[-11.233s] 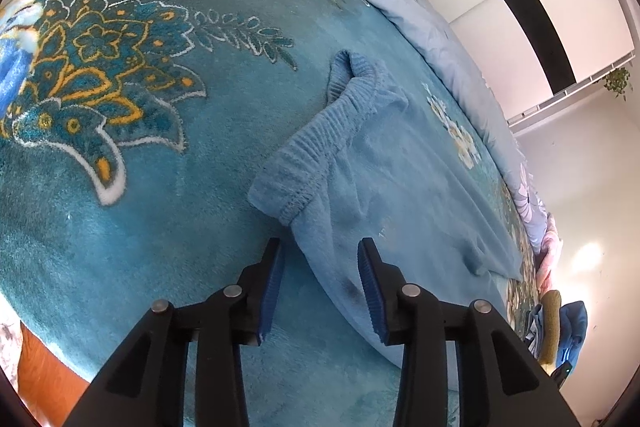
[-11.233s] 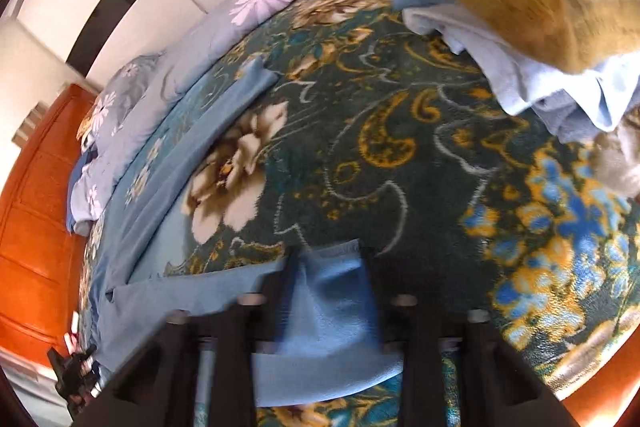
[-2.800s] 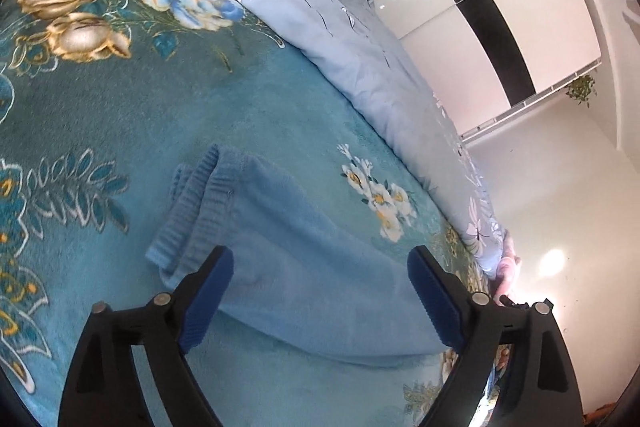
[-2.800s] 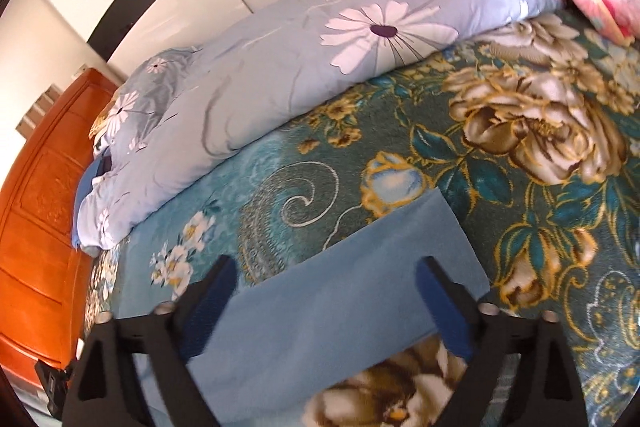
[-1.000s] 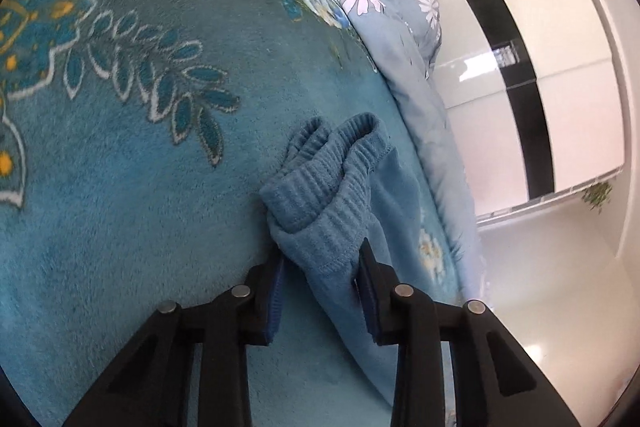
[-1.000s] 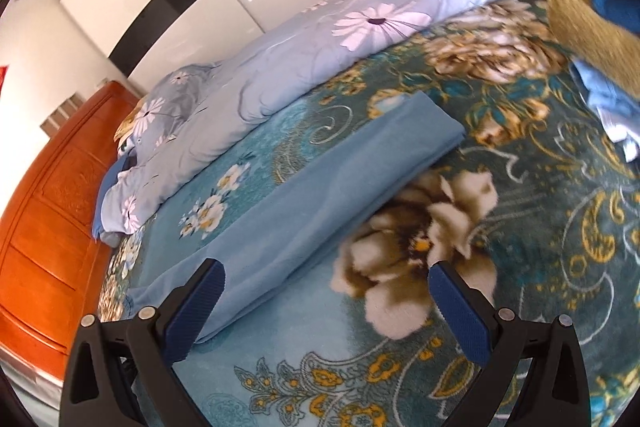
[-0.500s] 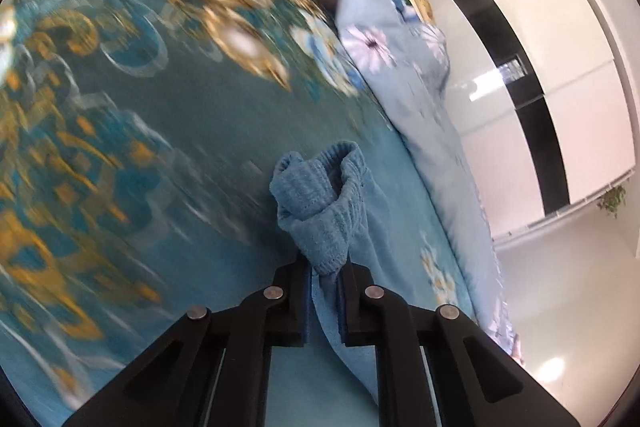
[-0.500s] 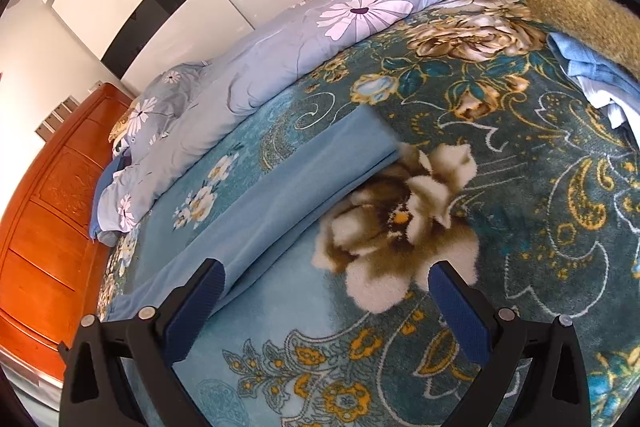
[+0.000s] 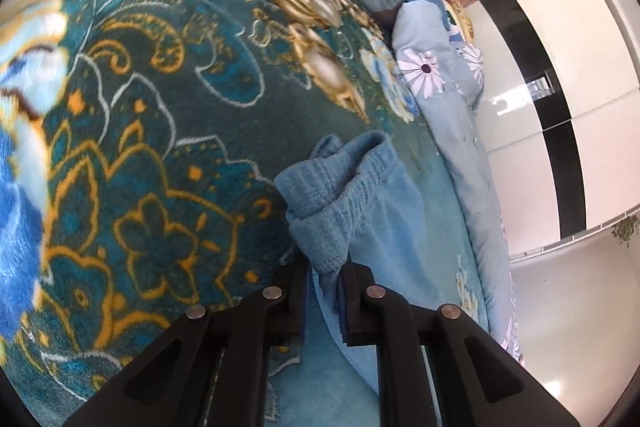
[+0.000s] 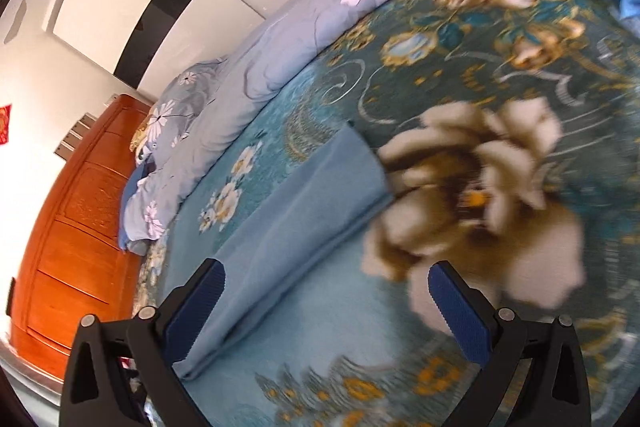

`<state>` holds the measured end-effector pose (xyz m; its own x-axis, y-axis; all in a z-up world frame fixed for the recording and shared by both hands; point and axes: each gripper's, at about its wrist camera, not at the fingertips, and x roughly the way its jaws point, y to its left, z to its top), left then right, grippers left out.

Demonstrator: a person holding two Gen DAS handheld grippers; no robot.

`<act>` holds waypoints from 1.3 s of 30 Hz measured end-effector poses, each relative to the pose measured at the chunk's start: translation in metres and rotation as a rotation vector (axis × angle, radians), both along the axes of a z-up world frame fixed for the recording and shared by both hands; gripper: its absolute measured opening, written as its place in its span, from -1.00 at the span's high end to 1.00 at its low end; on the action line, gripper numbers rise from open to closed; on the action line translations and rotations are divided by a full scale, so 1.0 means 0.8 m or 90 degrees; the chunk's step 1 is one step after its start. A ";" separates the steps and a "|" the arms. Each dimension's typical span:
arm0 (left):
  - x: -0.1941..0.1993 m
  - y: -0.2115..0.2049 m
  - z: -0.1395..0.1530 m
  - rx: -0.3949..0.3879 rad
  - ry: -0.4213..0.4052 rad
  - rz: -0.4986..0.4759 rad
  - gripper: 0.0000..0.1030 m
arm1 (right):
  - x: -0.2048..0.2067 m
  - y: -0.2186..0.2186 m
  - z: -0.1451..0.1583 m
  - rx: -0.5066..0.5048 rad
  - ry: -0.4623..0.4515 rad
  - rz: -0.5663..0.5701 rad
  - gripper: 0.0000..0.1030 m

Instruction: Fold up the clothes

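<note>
Left wrist: trousers' waistband [image 9: 320, 211] pinched between jaws; right jaws wide.

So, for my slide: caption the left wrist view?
Left tool clamps the blue trousers' waistband above the floral blanket.

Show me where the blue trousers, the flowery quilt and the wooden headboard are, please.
blue trousers [image 9: 320, 203]: left wrist view, ribbed waistband.
flowery quilt [image 10: 280, 39]: right wrist view, middle of its roll.
wooden headboard [image 10: 76, 227]: right wrist view, carved orange panel.

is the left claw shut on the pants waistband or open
Shut: the left claw pinches the ribbed waistband of the blue pants; the fabric bunches above its fingers.
</note>
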<state>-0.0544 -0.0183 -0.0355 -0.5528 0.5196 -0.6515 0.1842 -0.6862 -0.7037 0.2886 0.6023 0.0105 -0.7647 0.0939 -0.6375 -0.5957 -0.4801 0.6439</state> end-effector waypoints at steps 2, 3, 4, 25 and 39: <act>0.000 0.001 0.003 -0.008 0.005 -0.008 0.77 | -0.011 0.007 -0.007 -0.015 0.013 -0.008 -1.00; -0.002 0.002 0.004 -0.014 0.006 -0.013 0.77 | -0.014 0.013 -0.011 -0.030 0.025 -0.013 -1.00; -0.003 0.003 0.005 -0.018 0.006 -0.015 0.77 | -0.018 0.018 -0.015 -0.045 0.037 -0.018 -1.00; -0.010 0.009 0.001 -0.031 0.004 -0.011 0.75 | -0.039 0.054 -0.043 -0.110 0.071 -0.085 -0.33; -0.016 0.008 0.001 -0.023 0.001 -0.006 0.75 | -0.029 0.064 -0.050 -0.121 0.047 -0.106 0.85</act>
